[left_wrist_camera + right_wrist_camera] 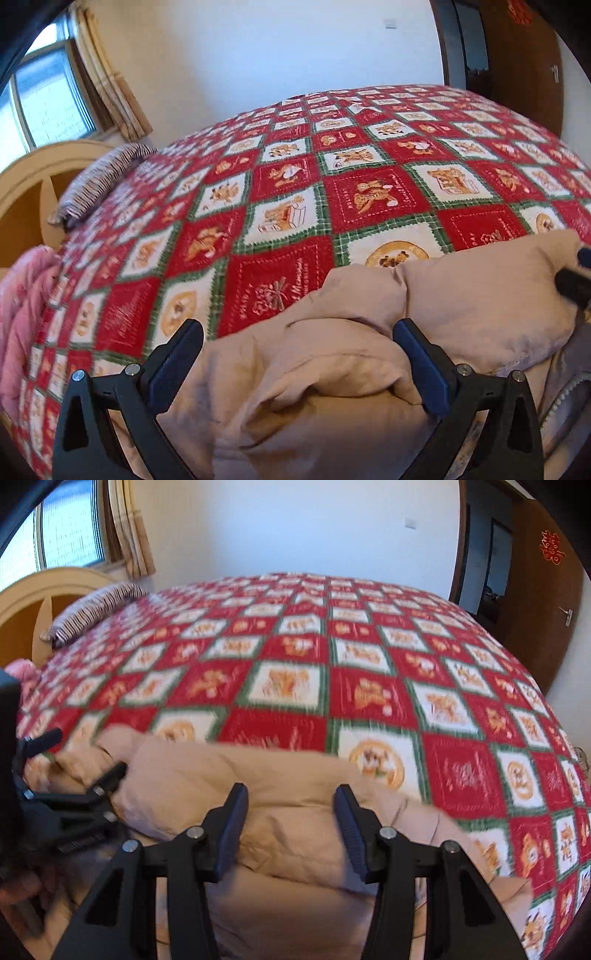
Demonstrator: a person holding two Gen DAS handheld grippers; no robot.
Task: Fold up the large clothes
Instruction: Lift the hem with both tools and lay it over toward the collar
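the left tongs [297, 341] stand spread as wide as they go, angled down over a puffy beige garment [332, 369], with a fold of it bulging up between the fingers; the pads do not press on it. the right tongs [291, 812] are about half open over the same garment, fabric lying between the fingers, nothing pinched that i can see. the garment is heaped at the near edge of the bed, a grey lining and zipper [565, 398] showing at one side. it lies on a red, white and green patchwork bedspread [332, 177]. farther off are a striped pillow [99, 181], a pink quilt [22, 314], a cream headboard [44, 162], a curtained window [48, 92] and a brown door [535, 590].
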